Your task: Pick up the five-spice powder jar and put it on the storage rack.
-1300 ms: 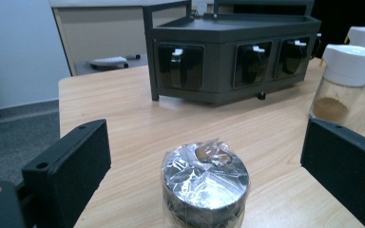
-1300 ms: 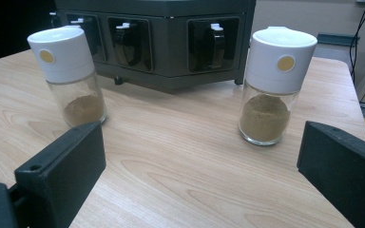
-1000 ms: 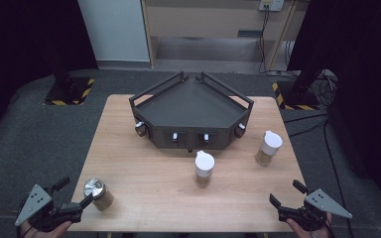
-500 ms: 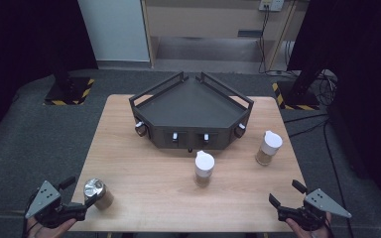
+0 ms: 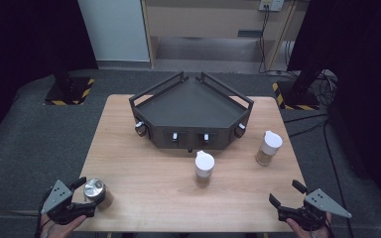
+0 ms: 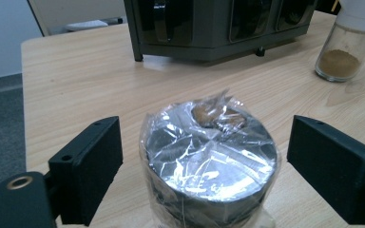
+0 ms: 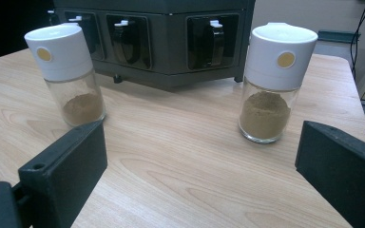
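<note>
A: The wrapped jar (image 6: 209, 156) is the one I'm after. It stands at the near left corner of the counter (image 5: 149, 178), well apart from the dark rack (image 5: 191, 111) and nearer to me than it. My left hand-held gripper (image 5: 87, 196) is spread wide around it, one jaw on each side, neither touching yet.

B: Why come at it that way?

A: The jar stands upright with its crinkled clear film and shiny top facing up, so a level approach lets the jaws close on the side wall, below the loose wrap. I judge the film will be slippery, so I'd want the pads squarely across the body before squeezing.

B: And your other hand?

A: My right hand-held gripper (image 5: 285, 193) hovers released at the near right edge of the counter, holding nothing. It looks toward two shakers: the middle shaker (image 5: 204, 168) right in front of the rack, and the right shaker (image 5: 268, 148) off the rack's right corner. They stand apart, so either can be taken without bumping the other.

B: Any label to read?

A: No writing I can make out. Each shaker has a white cap with a small plain yellow dot and brown powder in the bottom. The film hides whatever may be printed on the jar.
</note>
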`<state>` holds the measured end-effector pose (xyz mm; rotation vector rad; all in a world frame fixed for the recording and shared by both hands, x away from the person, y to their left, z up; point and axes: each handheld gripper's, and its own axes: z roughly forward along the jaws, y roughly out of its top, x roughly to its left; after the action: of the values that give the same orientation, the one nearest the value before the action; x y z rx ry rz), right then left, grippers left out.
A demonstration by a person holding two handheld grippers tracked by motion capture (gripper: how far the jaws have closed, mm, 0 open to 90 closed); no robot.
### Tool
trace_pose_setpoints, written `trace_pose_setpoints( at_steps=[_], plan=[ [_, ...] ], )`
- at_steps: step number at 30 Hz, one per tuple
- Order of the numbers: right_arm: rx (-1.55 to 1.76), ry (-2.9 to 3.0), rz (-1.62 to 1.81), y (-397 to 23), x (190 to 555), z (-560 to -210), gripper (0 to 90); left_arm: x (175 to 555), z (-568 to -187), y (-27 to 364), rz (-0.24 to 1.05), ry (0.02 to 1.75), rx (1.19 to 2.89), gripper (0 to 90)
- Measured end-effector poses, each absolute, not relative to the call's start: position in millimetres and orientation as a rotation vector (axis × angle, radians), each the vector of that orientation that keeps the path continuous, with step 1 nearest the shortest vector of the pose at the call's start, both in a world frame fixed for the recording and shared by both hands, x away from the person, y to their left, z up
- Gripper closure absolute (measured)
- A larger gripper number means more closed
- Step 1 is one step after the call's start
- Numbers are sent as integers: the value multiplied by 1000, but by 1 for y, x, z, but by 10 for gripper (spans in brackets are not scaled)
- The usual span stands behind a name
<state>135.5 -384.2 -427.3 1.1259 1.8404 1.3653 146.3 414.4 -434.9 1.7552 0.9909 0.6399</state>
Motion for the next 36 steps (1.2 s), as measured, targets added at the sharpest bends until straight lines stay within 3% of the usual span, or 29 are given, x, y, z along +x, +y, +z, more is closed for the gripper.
trace_pose_setpoints(
  at_steps=[6,12,36],
  plan=[
    [1127,1839,1366,-385,136,-428,34,147,-442,413,644,984,1740,187],
    [1126,1839,1367,-385,136,-428,36,144,-445,413,665,967,1729,317],
    [1125,1842,1365,-384,136,-428,40,163,-423,401,619,899,1713,338]
  ],
)
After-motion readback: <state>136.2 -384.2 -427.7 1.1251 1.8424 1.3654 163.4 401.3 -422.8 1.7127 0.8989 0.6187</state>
